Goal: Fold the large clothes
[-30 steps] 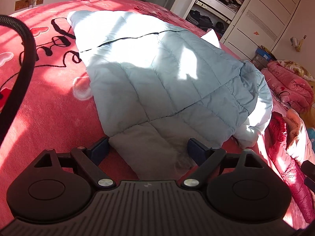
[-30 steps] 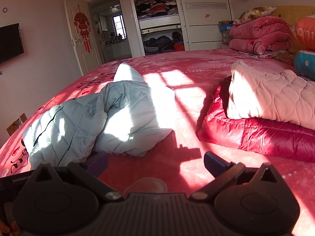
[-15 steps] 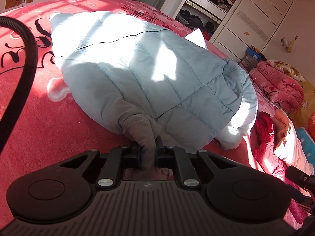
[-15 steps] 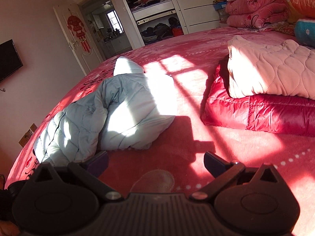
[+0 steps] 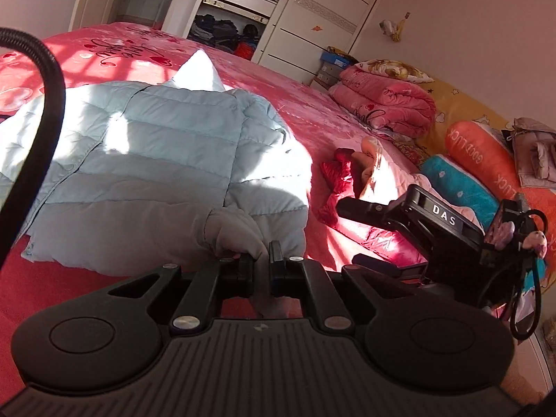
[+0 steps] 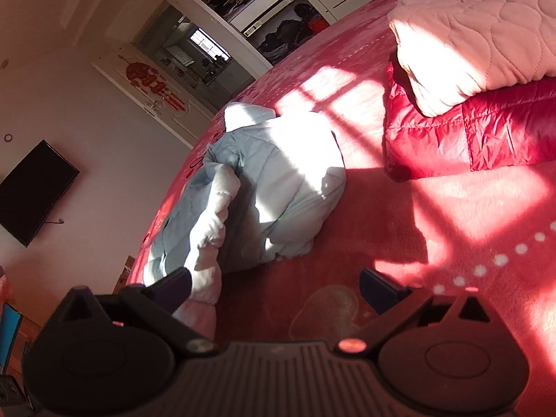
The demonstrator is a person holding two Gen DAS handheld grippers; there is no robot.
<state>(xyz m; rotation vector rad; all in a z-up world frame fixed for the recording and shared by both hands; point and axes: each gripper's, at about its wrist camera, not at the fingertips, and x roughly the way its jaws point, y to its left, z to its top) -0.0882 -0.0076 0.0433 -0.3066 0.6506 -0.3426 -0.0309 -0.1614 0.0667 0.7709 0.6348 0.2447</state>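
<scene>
Two pads of your left gripper (image 5: 260,267) are pinching the sleeve cuff (image 5: 239,232) of the pale blue puffer jacket (image 5: 156,160). From that pinch the jacket is running away and to the left across the red bed (image 5: 305,104), its long axis pointing toward the far wardrobe (image 5: 243,7). Your right gripper (image 6: 274,283) is hanging with jaws apart and empty, right of the sleeve, near the folded red and pink stack (image 6: 469,80).

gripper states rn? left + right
Left gripper: shut on the sleeve cuff of the light blue puffer jacket.
Right gripper: open, holding nothing.
</scene>
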